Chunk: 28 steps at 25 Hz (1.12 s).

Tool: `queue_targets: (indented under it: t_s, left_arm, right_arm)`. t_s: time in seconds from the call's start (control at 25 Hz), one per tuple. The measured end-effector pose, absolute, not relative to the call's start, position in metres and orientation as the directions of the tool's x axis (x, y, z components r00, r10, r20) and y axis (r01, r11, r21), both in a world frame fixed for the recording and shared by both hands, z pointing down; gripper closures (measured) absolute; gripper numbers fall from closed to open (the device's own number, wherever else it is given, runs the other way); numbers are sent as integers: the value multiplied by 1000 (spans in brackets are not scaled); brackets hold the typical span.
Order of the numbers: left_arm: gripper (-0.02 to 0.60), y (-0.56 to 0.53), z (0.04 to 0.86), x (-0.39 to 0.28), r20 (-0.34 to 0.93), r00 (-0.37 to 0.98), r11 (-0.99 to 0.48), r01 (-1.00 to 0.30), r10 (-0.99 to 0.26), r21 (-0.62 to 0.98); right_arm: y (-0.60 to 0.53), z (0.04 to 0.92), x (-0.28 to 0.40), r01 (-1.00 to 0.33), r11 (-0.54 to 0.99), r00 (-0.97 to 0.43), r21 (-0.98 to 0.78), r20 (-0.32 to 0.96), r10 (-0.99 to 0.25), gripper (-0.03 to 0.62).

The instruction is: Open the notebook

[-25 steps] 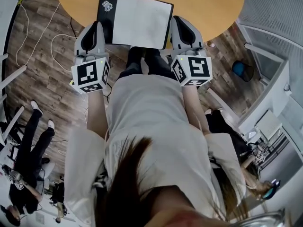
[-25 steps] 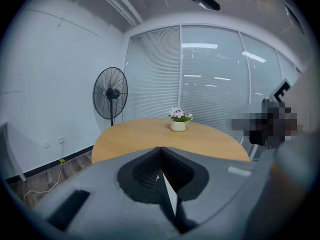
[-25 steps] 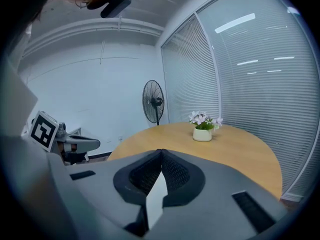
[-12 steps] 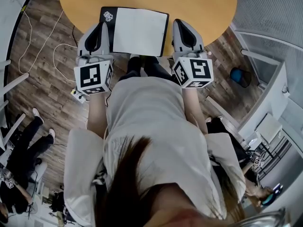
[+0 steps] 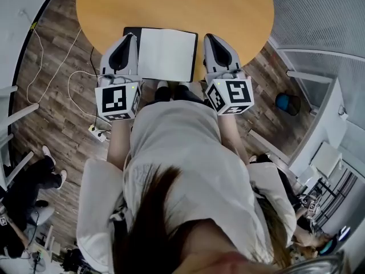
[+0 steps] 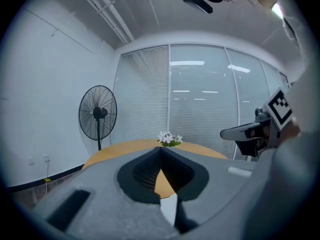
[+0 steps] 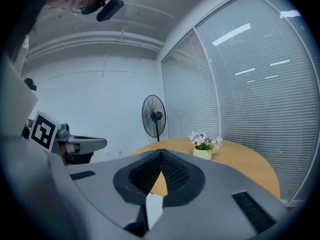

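we see the standing fan (image 6: 98, 113) only in gripper views, behind the round wooden table (image 5: 171, 4). the notebook (image 5: 168, 53) lies at its near edge between left gripper (image 5: 130, 35) and right gripper (image 5: 207, 36), both closed tight, empty. a white pot (image 7: 202, 154) holds flowers (image 7: 204, 139).

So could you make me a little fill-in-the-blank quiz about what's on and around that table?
The notebook lies on a ___ wooden table.
Seen from the head view, it shows ___ the left gripper and the right gripper.
Both grippers' jaws are ___.
The small white pot on the table holds ___.
Missing words: round; between; shut; flowers.
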<state>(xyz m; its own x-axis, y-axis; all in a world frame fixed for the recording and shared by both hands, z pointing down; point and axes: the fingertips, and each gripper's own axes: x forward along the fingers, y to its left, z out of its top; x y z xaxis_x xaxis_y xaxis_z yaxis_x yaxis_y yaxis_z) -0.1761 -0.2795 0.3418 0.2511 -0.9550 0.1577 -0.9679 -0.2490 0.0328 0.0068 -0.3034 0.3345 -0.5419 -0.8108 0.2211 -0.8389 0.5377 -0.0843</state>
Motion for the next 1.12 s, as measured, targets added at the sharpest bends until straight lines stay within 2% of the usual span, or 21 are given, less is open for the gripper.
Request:
queue_targets:
  t_s: [0.6, 1.12]
  left_arm:
    - [565, -260, 292, -145, 72, 327, -329, -944, -942, -22]
    - [565, -243, 274, -120, 26, 395, -395, -918, -918, -22]
  right_arm:
    - [-279, 291, 24, -849, 518, -528, -104, 131, -839, 592]
    - [-248, 288, 36, -864, 491, -502, -112, 125, -856, 592]
